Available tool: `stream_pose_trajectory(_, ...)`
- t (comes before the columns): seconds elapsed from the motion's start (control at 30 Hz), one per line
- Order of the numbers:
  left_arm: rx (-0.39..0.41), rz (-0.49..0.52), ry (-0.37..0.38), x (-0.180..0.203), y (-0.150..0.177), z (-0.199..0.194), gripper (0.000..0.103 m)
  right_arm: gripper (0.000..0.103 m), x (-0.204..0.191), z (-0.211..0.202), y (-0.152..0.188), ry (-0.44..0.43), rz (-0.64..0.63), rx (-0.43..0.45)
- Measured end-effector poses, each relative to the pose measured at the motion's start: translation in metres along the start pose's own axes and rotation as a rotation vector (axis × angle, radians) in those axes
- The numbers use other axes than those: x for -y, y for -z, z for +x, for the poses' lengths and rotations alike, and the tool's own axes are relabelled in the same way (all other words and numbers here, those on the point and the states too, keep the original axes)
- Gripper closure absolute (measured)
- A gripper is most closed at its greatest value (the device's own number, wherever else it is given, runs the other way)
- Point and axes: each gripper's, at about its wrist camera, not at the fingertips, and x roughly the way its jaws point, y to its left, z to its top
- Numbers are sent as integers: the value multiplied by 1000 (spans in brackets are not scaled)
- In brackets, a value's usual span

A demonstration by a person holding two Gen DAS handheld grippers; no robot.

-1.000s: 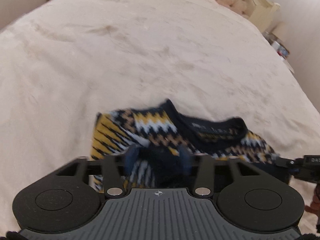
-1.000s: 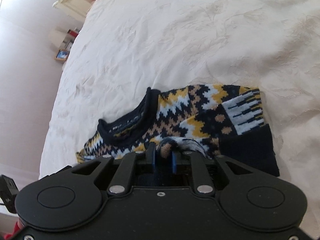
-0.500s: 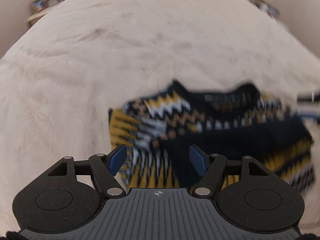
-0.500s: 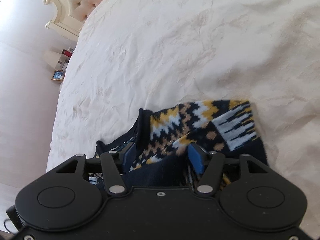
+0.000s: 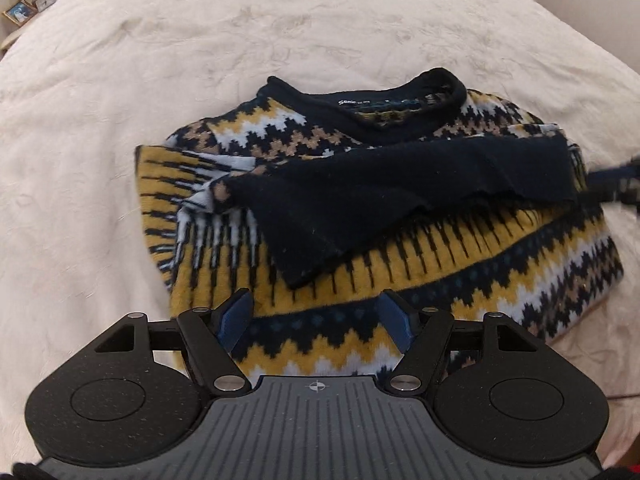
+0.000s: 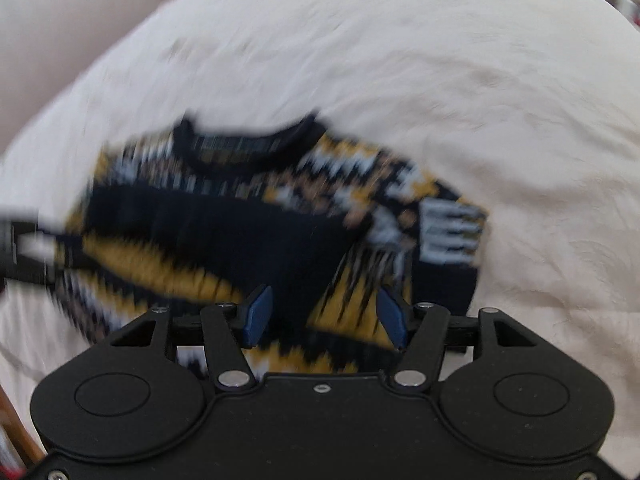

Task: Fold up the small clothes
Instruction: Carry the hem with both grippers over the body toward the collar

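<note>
We find both sleeves laid across the sweater (image 5: 400, 248) on the bedspread (image 5: 200, 40). Left gripper (image 5: 316, 316) and right gripper (image 6: 324, 316): jaws parted wide, empty, the knit just ahead and beneath. Remaining, we judge: body fold, hem toward the collar (image 5: 360, 96).

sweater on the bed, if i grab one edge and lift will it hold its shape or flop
The sweater will probably flop: it is soft knit, and its dark sleeve already lies draped and creased across the body. It looks thick and fuzzy, so likely not slippery in the jaws. On the plush bedspread, pushing it would likely bunch it rather than slide it.
</note>
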Motion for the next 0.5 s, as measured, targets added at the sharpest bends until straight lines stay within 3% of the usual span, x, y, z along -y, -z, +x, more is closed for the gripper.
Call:
stream_pose_trajectory(0.23,-7,16,18,-6,-28,24,35,39,-27,33,-2,0,-200,-77)
stream_pose_trajectory(0.37,5,-4,31,-16,-50,32,35,39,-25,45,-27,0,-216,-59)
stream_pose_trajectory(0.5,16,-96,71,-32,-70,36,35,39,-11,47,-56,-3,-134,-13)
